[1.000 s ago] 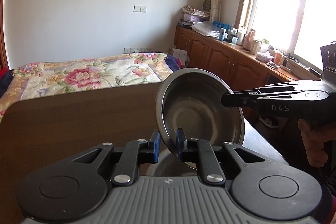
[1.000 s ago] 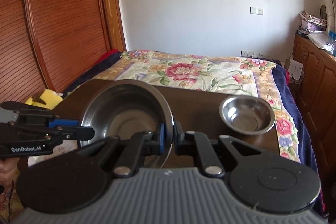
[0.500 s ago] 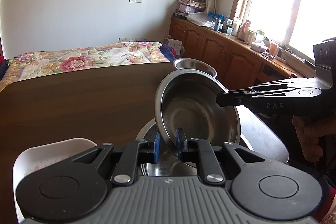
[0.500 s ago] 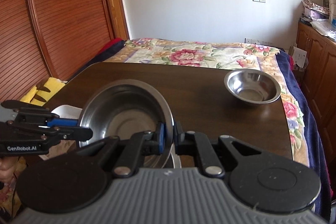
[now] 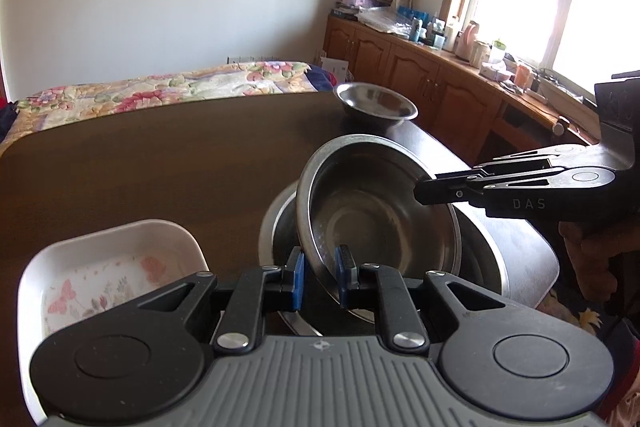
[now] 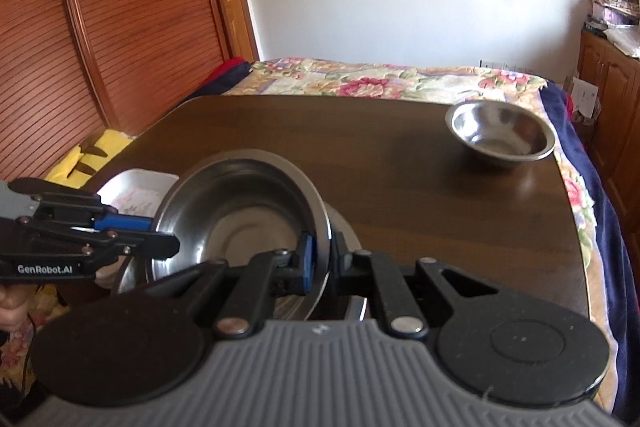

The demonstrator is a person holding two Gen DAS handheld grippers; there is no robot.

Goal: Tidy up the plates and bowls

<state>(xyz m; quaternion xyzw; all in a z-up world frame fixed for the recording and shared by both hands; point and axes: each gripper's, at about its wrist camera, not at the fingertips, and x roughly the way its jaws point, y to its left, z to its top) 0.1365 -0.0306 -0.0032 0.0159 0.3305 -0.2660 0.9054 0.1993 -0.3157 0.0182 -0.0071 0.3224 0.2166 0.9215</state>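
A medium steel bowl (image 5: 372, 211) hangs tilted, held at opposite rims by both grippers. My left gripper (image 5: 320, 277) is shut on its near rim, and my right gripper (image 5: 420, 193) clamps the rim on the right. In the right wrist view the same steel bowl (image 6: 240, 211) shows with my right gripper (image 6: 322, 259) shut on its rim and my left gripper (image 6: 170, 245) at its left edge. Directly beneath sits a larger steel bowl (image 5: 484, 251), seen again as the larger bowl (image 6: 348, 231). A small steel bowl (image 5: 376, 103) stands at the table's far right corner.
A white rectangular dish (image 5: 112, 267) with a butterfly print lies on the dark wooden table (image 5: 160, 167), left of the bowls. A bed with a floral cover lies beyond the table. Wooden cabinets line the right wall. A hand (image 5: 592, 251) holds the right gripper.
Both grippers have carried the medium bowl downward, closer to the larger bowl on the table. The white dish and the small bowl have come into view.
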